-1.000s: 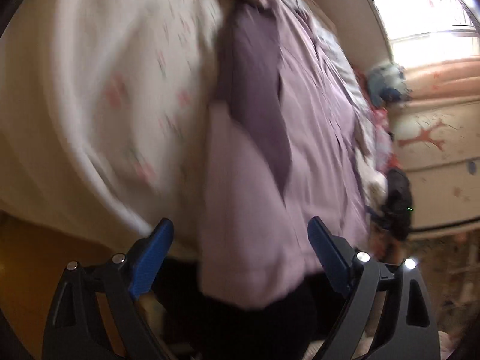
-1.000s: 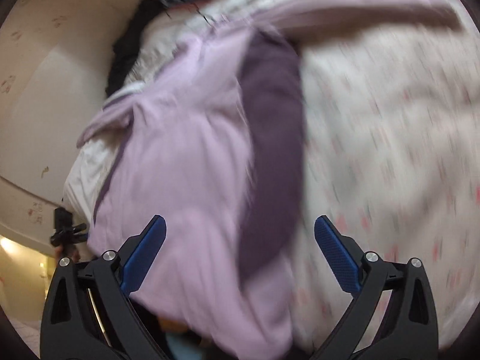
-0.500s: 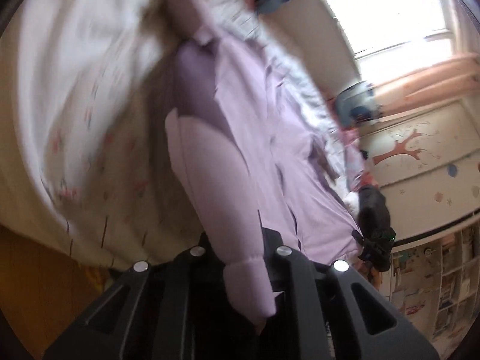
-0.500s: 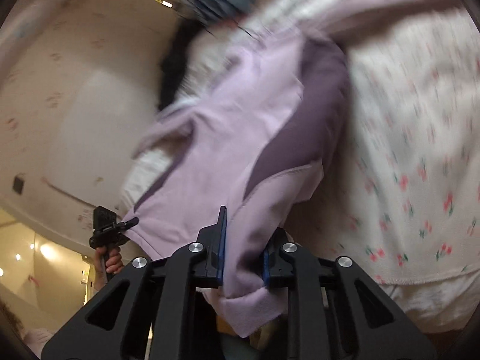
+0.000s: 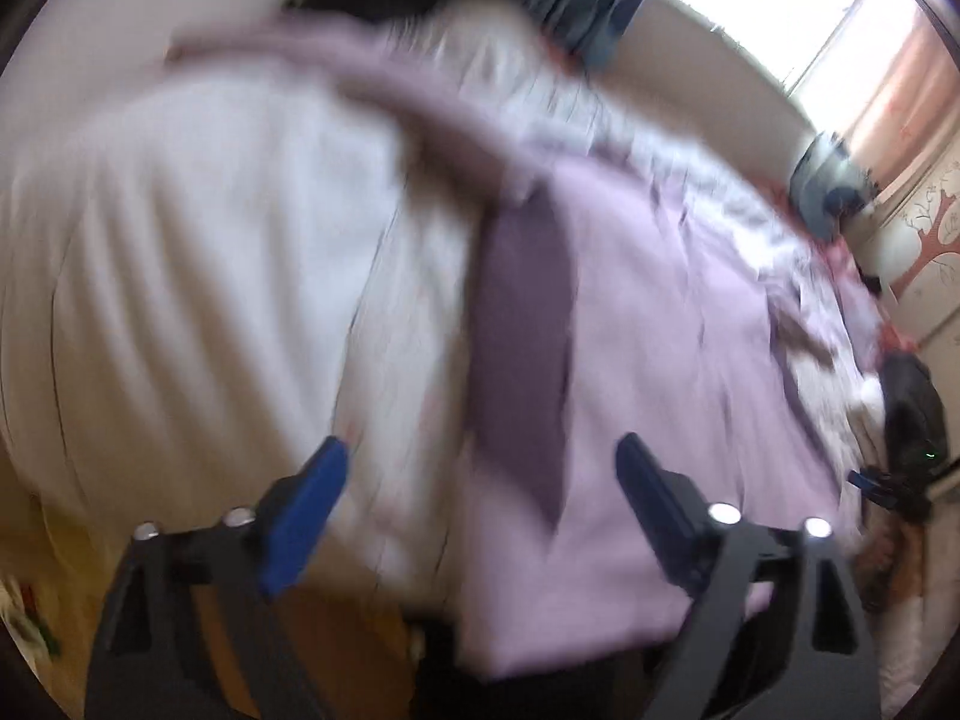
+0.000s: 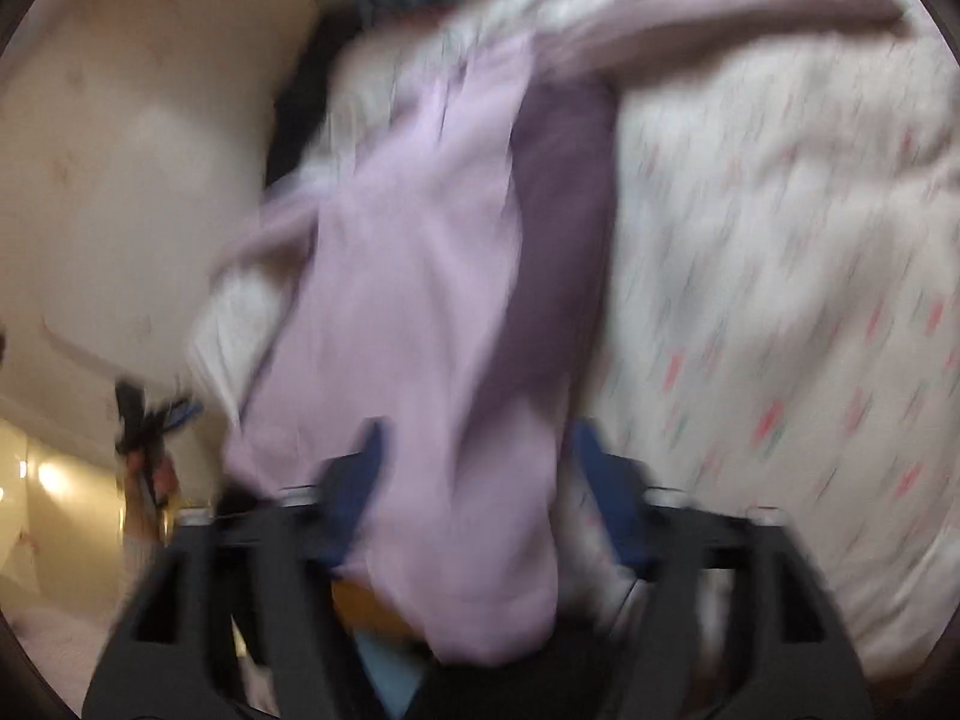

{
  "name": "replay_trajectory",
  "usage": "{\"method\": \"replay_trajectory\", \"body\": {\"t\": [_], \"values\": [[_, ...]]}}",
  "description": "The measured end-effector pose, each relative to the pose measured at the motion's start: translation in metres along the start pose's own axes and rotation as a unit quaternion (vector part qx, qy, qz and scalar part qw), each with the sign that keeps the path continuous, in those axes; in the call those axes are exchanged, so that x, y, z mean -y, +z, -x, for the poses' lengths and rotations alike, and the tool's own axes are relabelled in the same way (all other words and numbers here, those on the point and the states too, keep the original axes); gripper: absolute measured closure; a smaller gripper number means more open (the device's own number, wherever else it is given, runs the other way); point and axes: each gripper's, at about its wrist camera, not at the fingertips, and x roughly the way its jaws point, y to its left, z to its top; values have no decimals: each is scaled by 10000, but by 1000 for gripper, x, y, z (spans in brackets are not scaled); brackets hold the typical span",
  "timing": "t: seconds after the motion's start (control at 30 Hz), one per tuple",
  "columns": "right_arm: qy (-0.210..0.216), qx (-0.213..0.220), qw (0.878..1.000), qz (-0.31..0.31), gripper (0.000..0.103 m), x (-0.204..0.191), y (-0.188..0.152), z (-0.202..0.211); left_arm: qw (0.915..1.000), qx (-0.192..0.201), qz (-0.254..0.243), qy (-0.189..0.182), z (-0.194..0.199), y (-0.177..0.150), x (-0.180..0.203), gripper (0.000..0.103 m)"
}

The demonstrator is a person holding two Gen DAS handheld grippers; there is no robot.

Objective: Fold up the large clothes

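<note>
both grippers sit at the near edge of the bed (image 5: 180,276), fingers apart, nothing clamped. left gripper (image 5: 480,480) and right gripper (image 6: 474,468) each straddle the hem of the lilac garment (image 5: 660,324), which lies spread across the bed and droops over that edge. step looks like regrasping the hem; next move needs closing on both corners

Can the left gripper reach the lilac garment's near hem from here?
Probably yes: the left gripper is open, the lilac garment lies on the floral bedspread, its hem between the fingers, nothing blocking.
</note>
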Motion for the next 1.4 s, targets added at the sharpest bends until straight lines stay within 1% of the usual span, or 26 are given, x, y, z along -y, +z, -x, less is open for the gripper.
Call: {"method": "replay_trajectory", "body": {"t": [0.07, 0.1, 0.13, 0.2, 0.27, 0.33, 0.47, 0.53, 0.57, 0.63, 0.67, 0.77, 0.83, 0.9, 0.93, 0.97, 1.03, 1.07, 1.1, 1.17, 1.23, 1.27, 1.3, 1.33, 1.37, 1.4], "values": [[236, 547, 9966, -574, 28, 30, 32, 7, 9990, 286, -308, -116, -23, 15, 47, 9], [386, 965, 9883, -1120, 28, 57, 50, 12, 9981, 396, -406, -261, -40, 20, 73, 8], [422, 1229, 9807, -1463, 28, 73, 64, 11, 9964, 487, -494, -482, -63, 27, 104, 8], [550, 1676, 9636, -2009, 28, 105, 99, 7, 9938, 511, -577, -802, -110, 40, 163, 8], [459, 2053, 9472, -2420, 28, 147, 134, 10, 9919, 613, -498, -995, -148, 51, 206, 8], [204, 2190, 9408, -2578, 28, 178, 165, 9, 9912, 871, -380, -919, -184, 64, 241, 8], [-452, 2380, 9241, -2956, 28, 243, 219, 3, 9911, 1108, -501, -535, -227, 69, 279, 7], [-662, 2414, 9200, -3017, 28, 265, 236, -2, 9902, 1204, -639, -319, -241, 62, 279, 7], [-772, 2459, 9173, -3037, 28, 278, 246, -5, 9907, 1159, -661, -262, -247, 61, 275, 7], [-880, 2528, 9140, -3049, 28, 293, 260, -24, 9948, 849, -476, -311, -261, 65, 268, 7], [-914, 2661, 9102, -3038, 28, 301, 269, -27, 9952, 792, -425, -378, -265, 66, 270, 7], [-800, 2906, 9018, -3097, 28, 311, 283, -37, 9950, 870, -401, -270, -264, 65, 269, 7], [-715, 2952, 9028, -3044, 29, 320, 293, -42, 9947, 844, -497, -305, -265, 63, 271, 7], [-833, 2978, 9059, -2894, 69, 315, 298, -43, 9951, 784, -521, -305, -268, 61, 273, 7], [-774, 3036, 9052, -2870, 90, 306, 299, -48, 9953, 738, -538, -325, -270, 60, 273, 7], [-741, 3132, 9045, -2799, 90, 297, 298, -47, 9954, 716, -531, -343, -270, 60, 273, 7], [-673, 3495, 9043, -2359, 91, 269, 294, -29, 9954, 735, -505, -347, -268, 59, 272, 7], [-498, 3707, 9013, -2184, 91, 259, 290, -21, 9953, 746, -506, -351, -267, 59, 272, 7], [-282, 3986, 8942, -2019, 91, 248, 283, -9, 9952, 764, -507, -336, -265, 59, 272, 7], [-253, 4176, 8888, -1871, 91, 239, 273, 0, 9951, 792, -528, -286, -263, 59, 273, 7], [-430, 3974, 8913, -2140, 88, 254, 265, -9, 9955, 725, -542, -280, -265, 59, 273, 7], [-474, 3826, 8881, -2502, 84, 269, 260, -17, 9959, 670, -527, -295, -266, 59, 272, 7], [-458, 3708, 8829, -2843, 79, 283, 253, -22, 9963, 624, -500, -306, -267, 59, 272, 7], [-435, 3586, 8775, -3153, 63, 295, 249, -27, 9966, 589, -471, -324, -268, 59, 270, 7], [-394, 3448, 8697, -3509, 57, 310, 242, -37, 9970, 547, -425, -351, -270, 59, 269, 7], [-411, 3489, 8703, -3452, 57, 312, 242, -38, 9973, 512, -385, -359, -271, 59, 267, 7]]}}
